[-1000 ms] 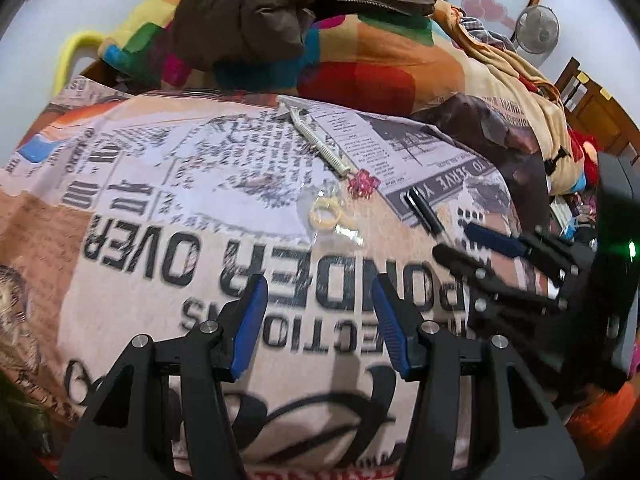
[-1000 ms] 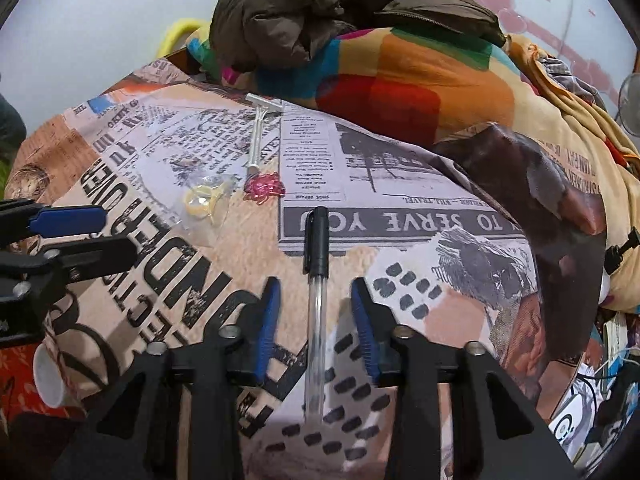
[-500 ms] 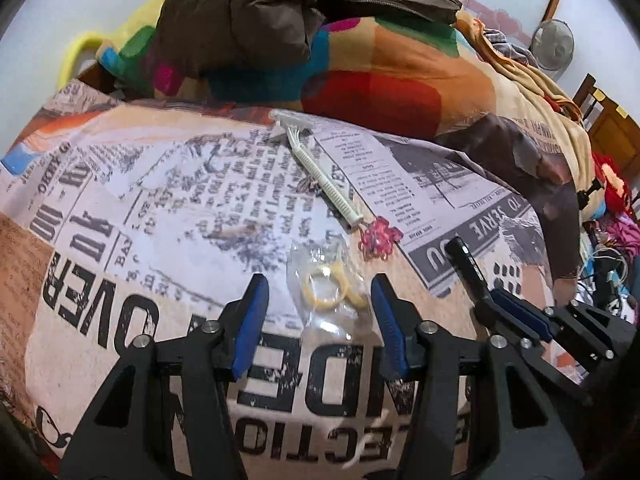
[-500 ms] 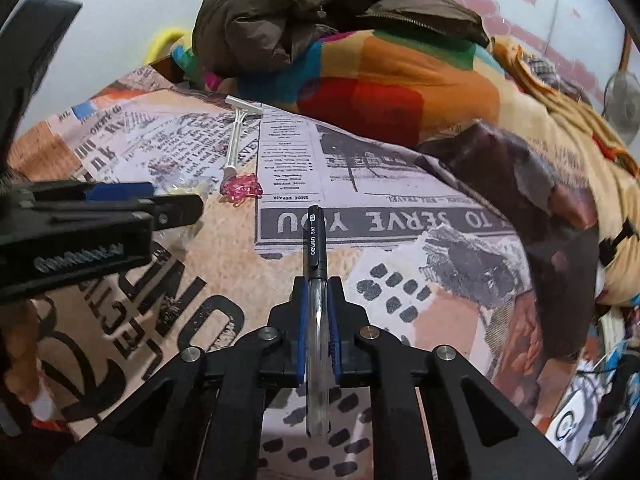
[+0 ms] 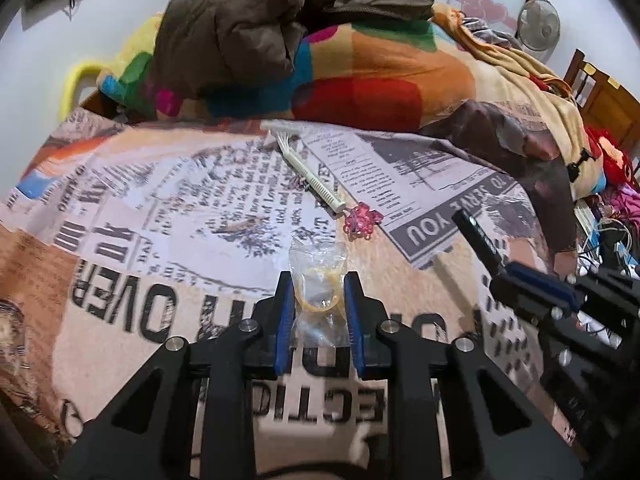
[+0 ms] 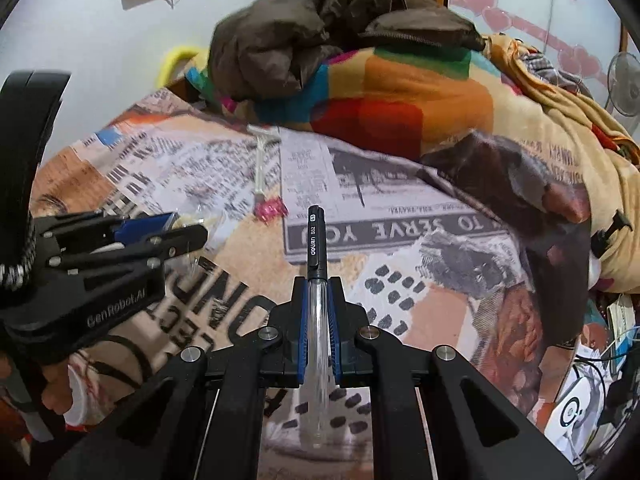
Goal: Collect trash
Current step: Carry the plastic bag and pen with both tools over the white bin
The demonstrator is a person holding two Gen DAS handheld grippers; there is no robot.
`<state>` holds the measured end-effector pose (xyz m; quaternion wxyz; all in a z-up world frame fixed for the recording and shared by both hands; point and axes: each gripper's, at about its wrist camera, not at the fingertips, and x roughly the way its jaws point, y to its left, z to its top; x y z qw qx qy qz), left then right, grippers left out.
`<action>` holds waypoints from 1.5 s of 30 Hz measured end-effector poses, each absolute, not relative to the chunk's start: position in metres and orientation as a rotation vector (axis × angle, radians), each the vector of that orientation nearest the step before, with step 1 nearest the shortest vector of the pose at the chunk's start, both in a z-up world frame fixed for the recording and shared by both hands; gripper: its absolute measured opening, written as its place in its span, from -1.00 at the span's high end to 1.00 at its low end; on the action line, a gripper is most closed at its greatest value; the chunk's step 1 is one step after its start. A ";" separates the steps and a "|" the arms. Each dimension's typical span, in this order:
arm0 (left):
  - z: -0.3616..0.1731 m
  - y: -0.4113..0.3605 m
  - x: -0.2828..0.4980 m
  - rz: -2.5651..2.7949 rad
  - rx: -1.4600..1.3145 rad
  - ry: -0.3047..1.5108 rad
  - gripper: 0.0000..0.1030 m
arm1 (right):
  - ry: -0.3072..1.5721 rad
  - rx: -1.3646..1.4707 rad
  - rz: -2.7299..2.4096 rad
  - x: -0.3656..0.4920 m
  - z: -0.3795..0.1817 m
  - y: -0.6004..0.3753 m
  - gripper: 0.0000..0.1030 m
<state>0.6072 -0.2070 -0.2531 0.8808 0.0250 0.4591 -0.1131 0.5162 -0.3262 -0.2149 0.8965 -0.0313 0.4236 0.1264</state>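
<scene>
The near part of the newspaper-print bedcover (image 5: 132, 248) lay flat and bare, so a gripper had free room there, in front and to the left. In the middle, a white razor (image 5: 308, 176) and a pink hair clip (image 5: 362, 220) lay almost touching each other, and they narrowed the way toward the far side. Behind them a colourful blanket (image 5: 380, 80) with a brown jacket (image 5: 240, 28) on top rose like a wall and closed the back. The right gripper (image 5: 532, 284) stood close on the right of the left gripper (image 5: 318, 300), so little room remained between them. Further right, folded bedding (image 6: 552, 128) blocked that edge.
</scene>
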 end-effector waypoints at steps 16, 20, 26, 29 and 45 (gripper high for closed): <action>-0.130 -0.165 0.529 -0.243 -0.005 0.775 0.54 | 0.712 -0.052 0.309 0.466 -0.114 -0.302 0.83; -0.102 -0.142 0.499 -0.227 -0.030 0.719 0.54 | 0.668 -0.067 0.335 0.448 -0.091 -0.284 0.83; -0.067 -0.105 0.453 -0.179 -0.018 0.633 0.54 | 0.622 -0.079 0.395 0.423 -0.065 -0.250 0.83; -0.052 -0.080 0.432 -0.147 -0.034 0.608 0.54 | 0.599 -0.088 0.431 0.408 -0.054 -0.229 0.83; -0.036 0.064 0.321 0.075 -0.087 0.568 0.54 | 0.607 -0.145 0.644 0.342 -0.051 -0.109 0.83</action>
